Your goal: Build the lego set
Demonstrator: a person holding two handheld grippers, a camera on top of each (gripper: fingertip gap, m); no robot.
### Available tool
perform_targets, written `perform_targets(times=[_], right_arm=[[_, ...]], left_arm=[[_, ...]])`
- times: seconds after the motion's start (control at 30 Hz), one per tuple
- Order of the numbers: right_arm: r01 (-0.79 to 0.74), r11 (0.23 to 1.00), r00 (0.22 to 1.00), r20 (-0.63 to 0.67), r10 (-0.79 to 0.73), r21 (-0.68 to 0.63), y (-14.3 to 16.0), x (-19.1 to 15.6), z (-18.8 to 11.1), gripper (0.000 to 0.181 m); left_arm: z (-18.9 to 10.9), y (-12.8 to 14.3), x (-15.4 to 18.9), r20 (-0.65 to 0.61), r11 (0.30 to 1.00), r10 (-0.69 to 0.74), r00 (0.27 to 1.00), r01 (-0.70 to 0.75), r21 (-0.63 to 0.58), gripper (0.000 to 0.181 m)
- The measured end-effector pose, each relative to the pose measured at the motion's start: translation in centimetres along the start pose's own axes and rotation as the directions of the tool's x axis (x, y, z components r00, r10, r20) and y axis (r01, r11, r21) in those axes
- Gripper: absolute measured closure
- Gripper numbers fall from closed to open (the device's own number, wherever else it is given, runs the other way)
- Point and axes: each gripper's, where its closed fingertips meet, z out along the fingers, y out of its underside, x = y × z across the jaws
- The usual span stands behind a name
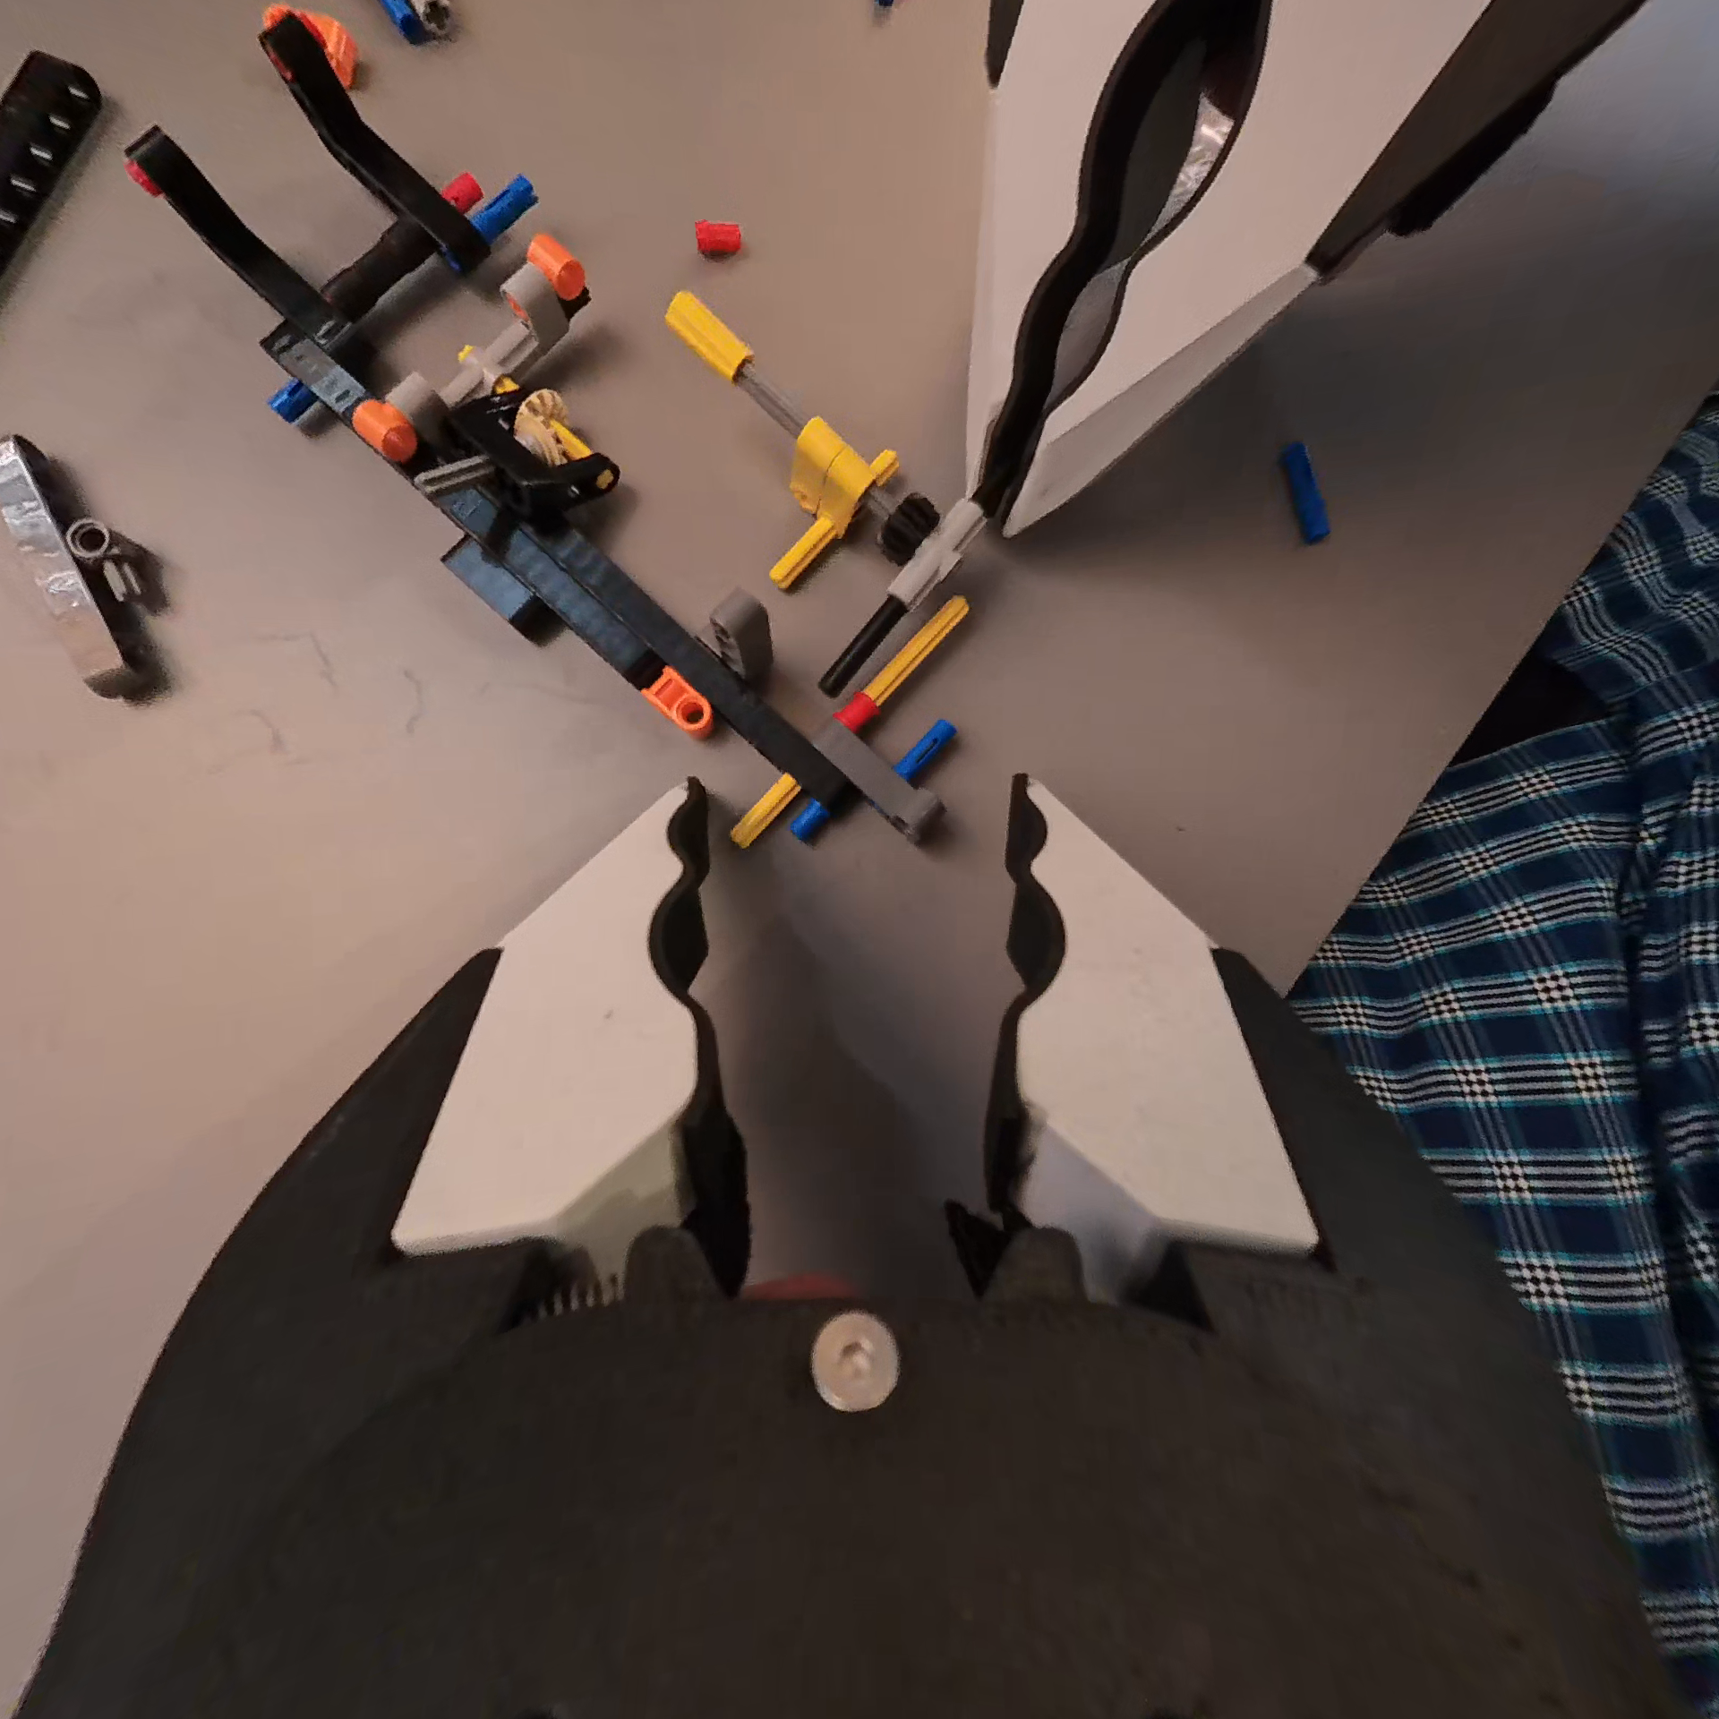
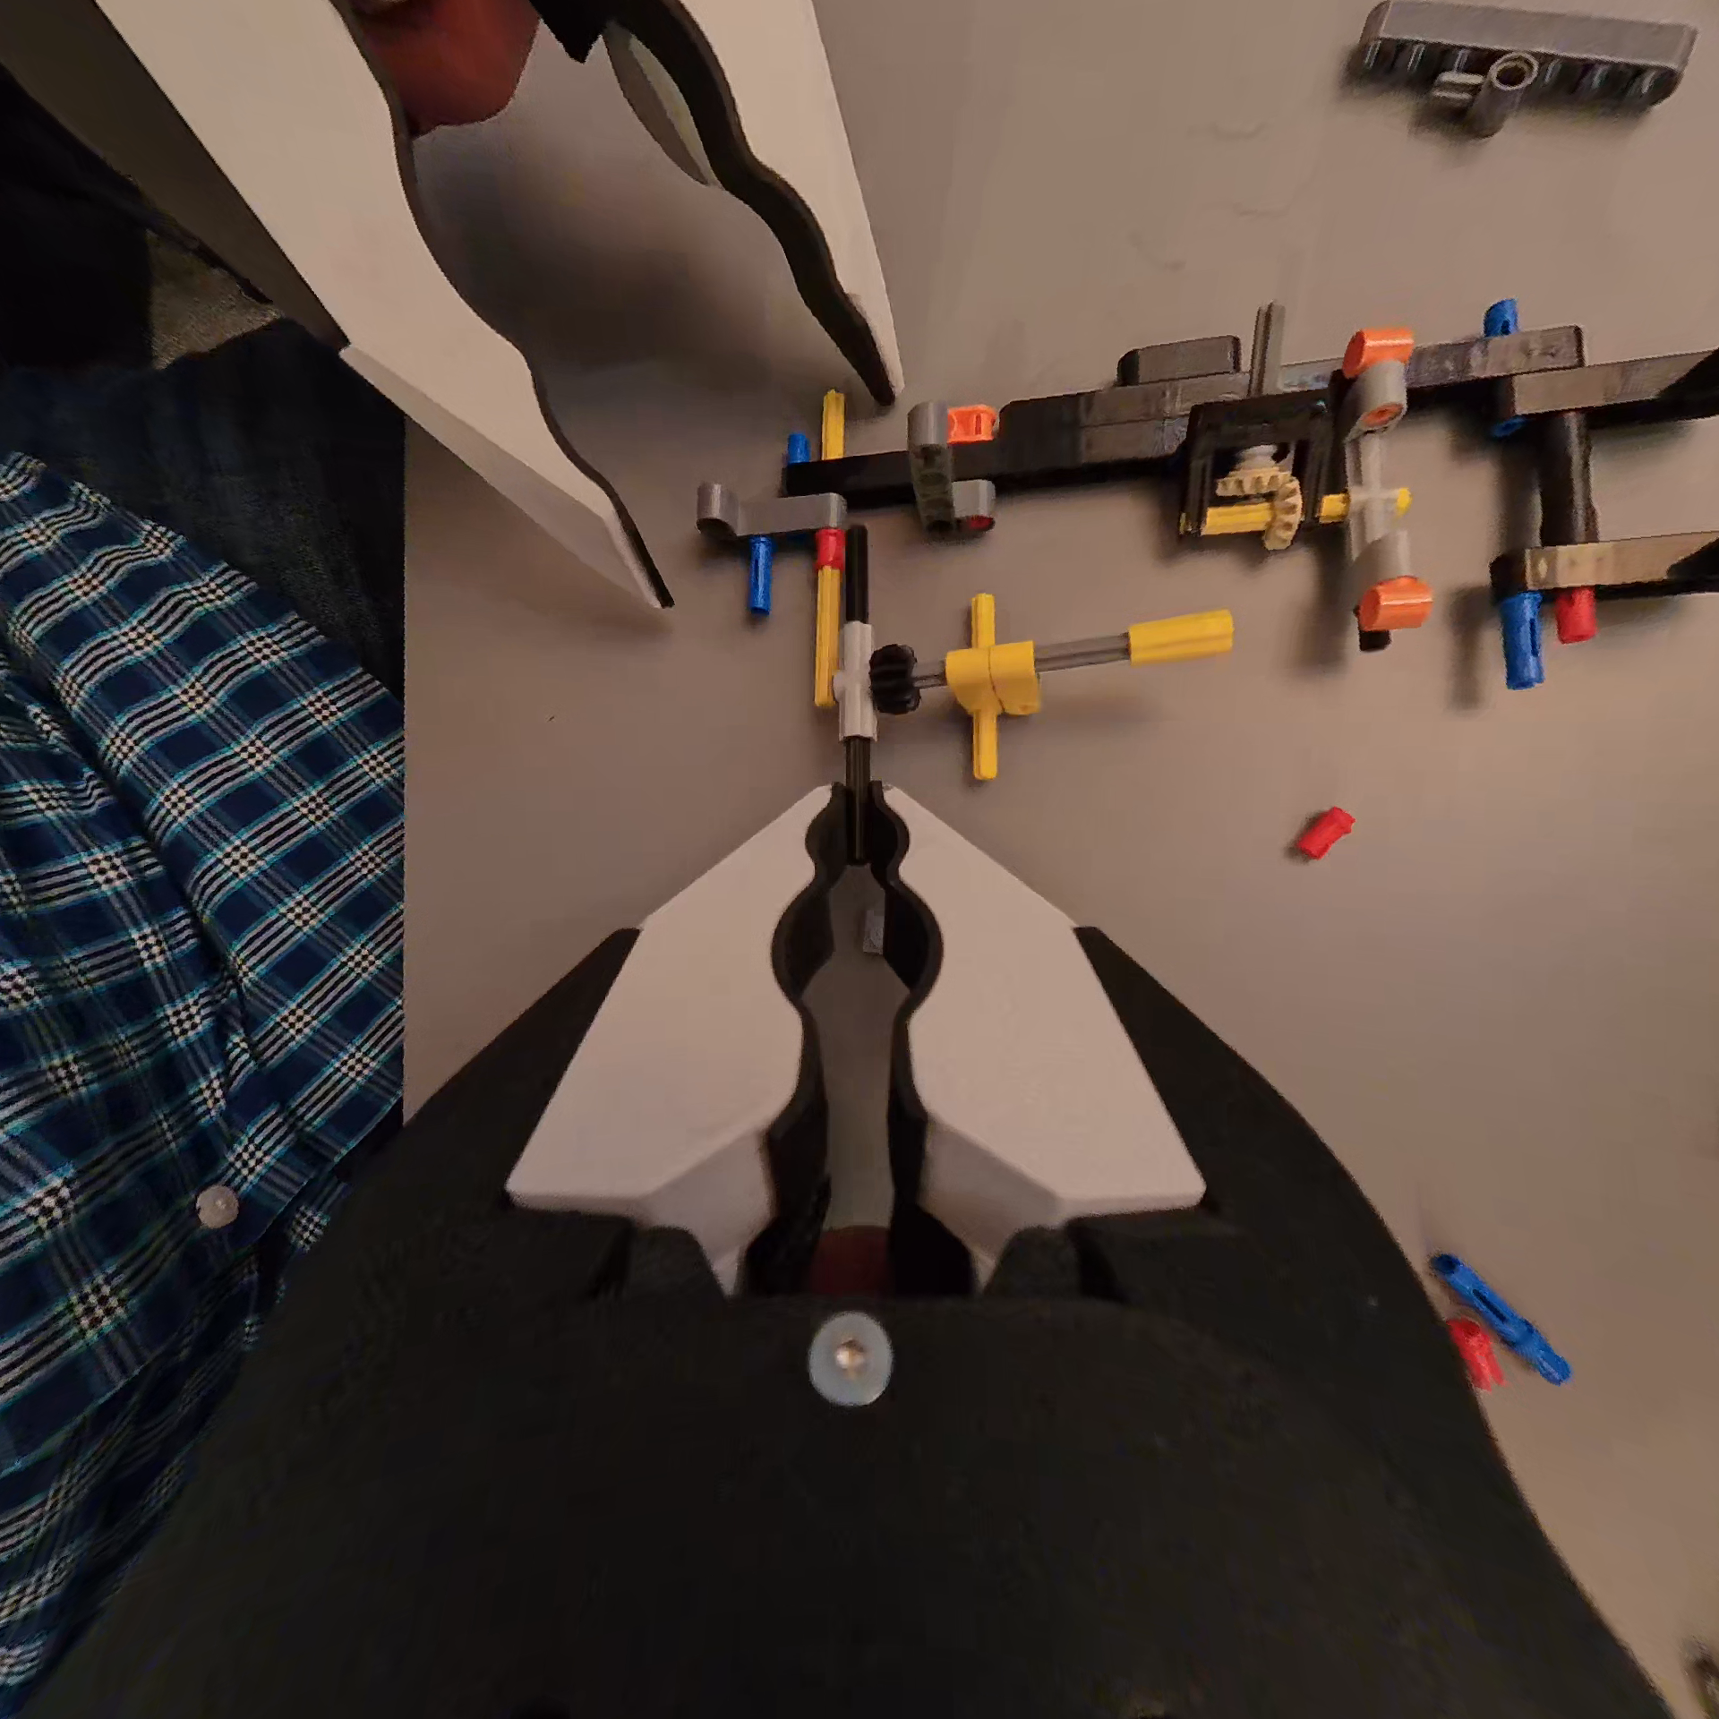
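A long black Technic frame (image 1: 595,595) (image 2: 1070,446) with orange, grey and blue pins, a tan gear and two black arms lies on the grey table. A small sub-assembly, a black axle (image 2: 856,577) (image 1: 860,646) through a light grey connector (image 2: 856,684) with a black gear (image 2: 893,679), yellow blocks (image 2: 991,674) (image 1: 832,479) and a yellow sleeve, rests beside it. My right gripper (image 2: 856,809) is shut on the near end of the black axle; it also shows in the left wrist view (image 1: 981,507). My left gripper (image 1: 860,791) is open and empty, just short of the frame's grey end beam (image 1: 884,781).
Loose pieces lie around: a red bush (image 1: 718,237) (image 2: 1323,831), a blue pin (image 1: 1304,491), a blue pin and red bush (image 2: 1498,1321), a grey beam (image 2: 1525,56) (image 1: 56,567), a black beam (image 1: 42,139). A person's plaid shirt (image 1: 1535,1023) (image 2: 167,837) borders the table edge. My hands' fingertips stand some 7 centimeters from each other.
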Motion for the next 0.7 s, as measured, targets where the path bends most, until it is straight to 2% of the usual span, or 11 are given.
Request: perform_targets(times=[0.47,0.7], right_arm=[[-0.001,1.000,1.000,-0.023,0.001,0.016,-0.40,0.47,-0.52,0.181],[0.048,0.998,0.997,-0.063,-0.049,-0.028,-0.44,0.34,0.29,0.181]], left_arm=[[0.29,-0.32,0.13,-0.012,1.000,0.013,1.000,-0.013,0.003,0.119],[0.41,-0.43,0.22,-0.013,1.000,0.020,1.000,-0.020,0.001,0.120]])
